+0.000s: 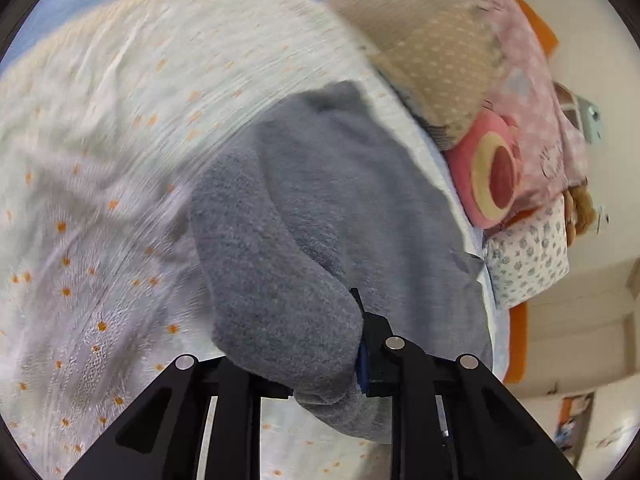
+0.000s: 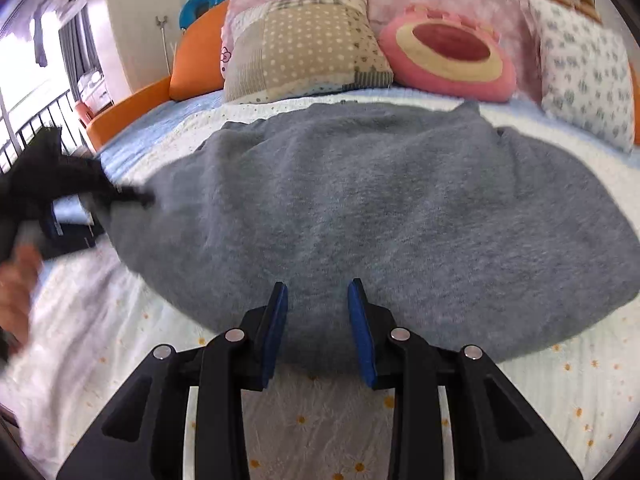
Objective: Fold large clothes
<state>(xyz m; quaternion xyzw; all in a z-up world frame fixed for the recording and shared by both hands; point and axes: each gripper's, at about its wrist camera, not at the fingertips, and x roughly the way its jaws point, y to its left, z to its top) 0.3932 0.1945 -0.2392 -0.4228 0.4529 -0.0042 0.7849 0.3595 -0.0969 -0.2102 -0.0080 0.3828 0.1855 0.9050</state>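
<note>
A grey fleece garment lies spread across a white bedspread with small orange flowers. My right gripper stands at the garment's near hem, and its blue pads press a thick fold of the cloth between them. In the left wrist view the same garment is bunched over my left gripper, which is shut on it; one finger is buried under the fleece. From the right wrist view the left gripper pinches the garment's left edge, lifted off the bed, with a hand behind it.
Along the head of the bed stand a beige dotted pillow, a round pink cushion and a white blue-flowered pillow. An orange bed frame runs at the left. Bare bedspread stretches left of the garment.
</note>
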